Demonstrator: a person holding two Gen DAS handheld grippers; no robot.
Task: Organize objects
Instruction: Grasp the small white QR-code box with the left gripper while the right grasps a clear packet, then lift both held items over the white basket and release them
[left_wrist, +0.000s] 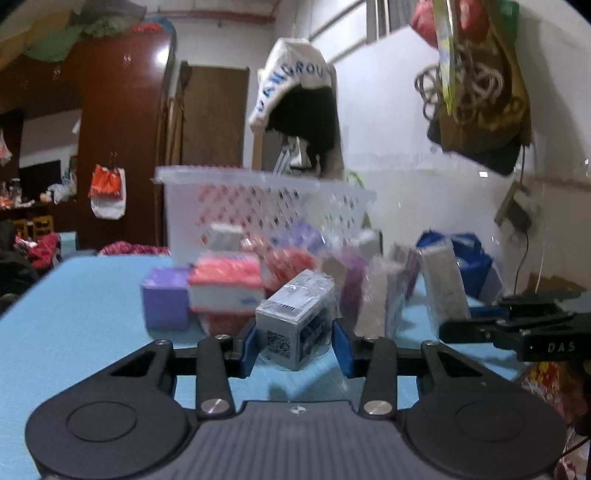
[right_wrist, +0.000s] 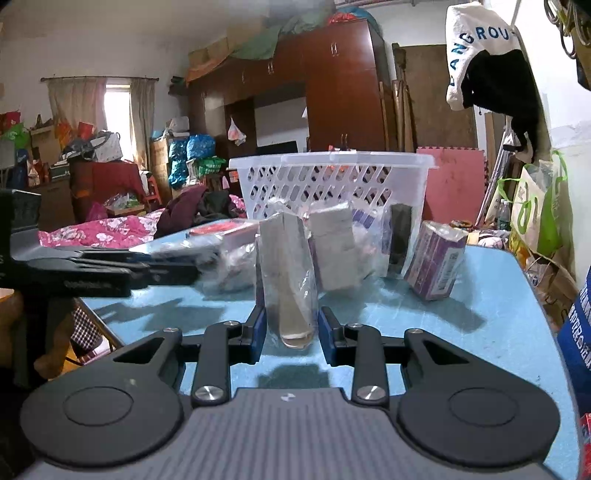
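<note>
My left gripper (left_wrist: 295, 341) is shut on a grey and blue wrapped box (left_wrist: 295, 321) with a QR code, held just above the blue table (left_wrist: 81, 317). My right gripper (right_wrist: 290, 328) is shut on a tall grey box in clear wrap (right_wrist: 286, 273), held upright over the table (right_wrist: 491, 321). A white perforated basket (left_wrist: 258, 206) stands behind a pile of several wrapped boxes; it also shows in the right wrist view (right_wrist: 332, 177). The right gripper's side shows at the right of the left wrist view (left_wrist: 517, 328).
A purple box (left_wrist: 166, 299) and a red and white box (left_wrist: 225, 284) lie left of the pile. A purple box (right_wrist: 436, 258) leans at the right. A blue bag (left_wrist: 469, 258) sits by the wall. The left gripper's side (right_wrist: 92, 269) crosses the table's left edge.
</note>
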